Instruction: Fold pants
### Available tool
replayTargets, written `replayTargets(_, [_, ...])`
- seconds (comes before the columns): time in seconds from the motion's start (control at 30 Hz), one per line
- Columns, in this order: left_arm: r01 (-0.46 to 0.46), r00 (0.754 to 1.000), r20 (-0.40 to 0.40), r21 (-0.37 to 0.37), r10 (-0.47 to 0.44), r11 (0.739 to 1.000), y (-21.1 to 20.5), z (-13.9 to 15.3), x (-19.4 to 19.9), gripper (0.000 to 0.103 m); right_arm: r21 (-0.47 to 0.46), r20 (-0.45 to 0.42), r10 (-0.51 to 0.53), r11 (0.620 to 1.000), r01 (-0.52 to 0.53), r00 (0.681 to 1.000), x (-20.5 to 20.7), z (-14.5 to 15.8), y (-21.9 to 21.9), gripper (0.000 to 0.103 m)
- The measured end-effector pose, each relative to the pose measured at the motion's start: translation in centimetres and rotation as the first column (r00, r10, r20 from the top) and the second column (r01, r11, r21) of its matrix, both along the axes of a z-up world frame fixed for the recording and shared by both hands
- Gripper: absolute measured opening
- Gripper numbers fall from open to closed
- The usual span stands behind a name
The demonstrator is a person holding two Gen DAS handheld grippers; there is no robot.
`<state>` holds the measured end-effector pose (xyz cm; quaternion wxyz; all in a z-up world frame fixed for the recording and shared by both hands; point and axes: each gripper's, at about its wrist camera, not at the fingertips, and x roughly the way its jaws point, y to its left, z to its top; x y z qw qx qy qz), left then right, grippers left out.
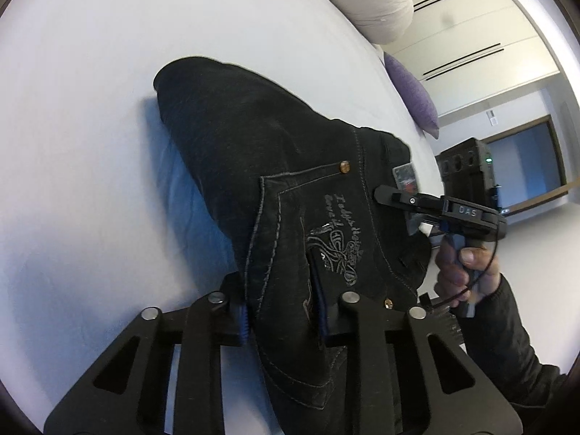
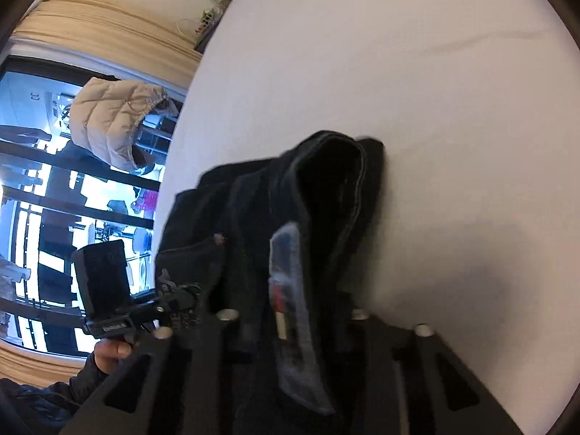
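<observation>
Black pants [image 1: 275,166] lie on the white bed [image 1: 90,108], waist end at me, the bundle running away from my claws toward a rounded folded end farther up the sheet. My left claw [image 1: 282,308] is clenched on the waist edge beside the stitched back pocket [image 1: 311,224]; denim sits pinched between its blue-padded fingers [image 1: 243,320]. My right claw [image 2: 290,326] grips the waistband at the other corner, next to the inside label [image 2: 290,290]; the cloth passes right through the jaws, though that view is blurred and I cannot make out the pads themselves. In the left view the right claw reaches in from the side, with my right hand [image 1: 464,264] on its handle; in the right view my left hand [image 2: 108,351] shows low at the edge. Long axis of the pants points straight ahead from both claws, so I judge the next move is to carry the waist forward over the far end, both hands equally near. The bed ahead of the pants is bare sheet; a purple cushion [image 1: 413,94] and a pale pillow [image 1: 377,11] sit well off toward the far side, nothing between them and the fold line. A tan puffer jacket [image 2: 119,119] hangs by the window, off the bed. Risk, as I read it: layers slipping unevenly, since the waistband gapes open on the right.
</observation>
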<state>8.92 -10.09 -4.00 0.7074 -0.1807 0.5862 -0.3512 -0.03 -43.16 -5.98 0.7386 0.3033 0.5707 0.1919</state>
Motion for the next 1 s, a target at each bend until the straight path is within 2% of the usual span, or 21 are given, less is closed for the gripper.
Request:
replayTargets(0.1, [-0.006,1.0,0.016,-0.012,0.006,1.0,0.2,1.3,0.3,0.019,-0.022,0.047,0.008,1.0,-0.007,0.999,0.3,2.5,1.4,0.02])
replayTargets(0.23, [-0.022,0.992,0.121,0.003,0.021,1.0,1.5,4.7,1.1,0.019,-0.04,0.105,0.033,0.999,-0.029,0.994,2.3,5.1,3.6,0.019])
replayTargets(0.4, [-0.063,0.985,0.164,0.034,0.056,0.997,3.9,4.8,3.2,0.019,-0.006,0.131,0.031,1.0,-0.03,0.991,8.4,5.7,6.5,0.019])
replayTargets(0.53, [-0.096,0.987,0.135,0.071,0.086,0.993,6.0,2.9,7.1,0.019,0.007,0.105,0.031,0.999,-0.032,0.994,13.8,3.9,9.4,0.019])
replayTargets(0.67, [-0.113,0.989,0.109,0.101,0.101,0.988,8.3,0.2,10.2,0.019,0.026,0.043,0.018,0.999,-0.019,0.999,17.5,0.4,11.4,0.019])
replayTargets(0.73, [-0.113,0.991,0.084,0.095,0.105,0.989,9.0,-1.4,10.7,0.02,0.038,0.016,-0.001,0.999,0.001,1.0,18.2,-1.3,11.4,0.022])
replayTargets(0.77, [-0.116,0.991,0.071,0.095,0.109,0.989,9.3,-2.4,10.8,0.024,0.068,0.007,-0.01,0.998,0.01,1.0,18.3,-2.2,11.1,0.025])
replayTargets(0.8, [-0.12,0.992,0.062,0.093,0.114,0.988,9.7,-3.0,11.0,0.03,0.088,0.001,-0.018,0.996,0.017,1.0,18.2,-2.9,10.8,0.034])
replayTargets(0.87, [-0.135,0.99,0.056,0.055,0.132,0.989,10.3,-4.1,10.8,0.035,0.111,0.001,-0.029,0.993,0.029,1.0,17.7,-4.2,10.1,0.034])
replayTargets(1.0, [-0.158,0.986,0.046,-0.01,0.159,0.987,11.1,-4.9,10.8,0.037,0.214,0.028,-0.066,0.975,0.059,0.997,17.0,-5.4,9.1,0.034])
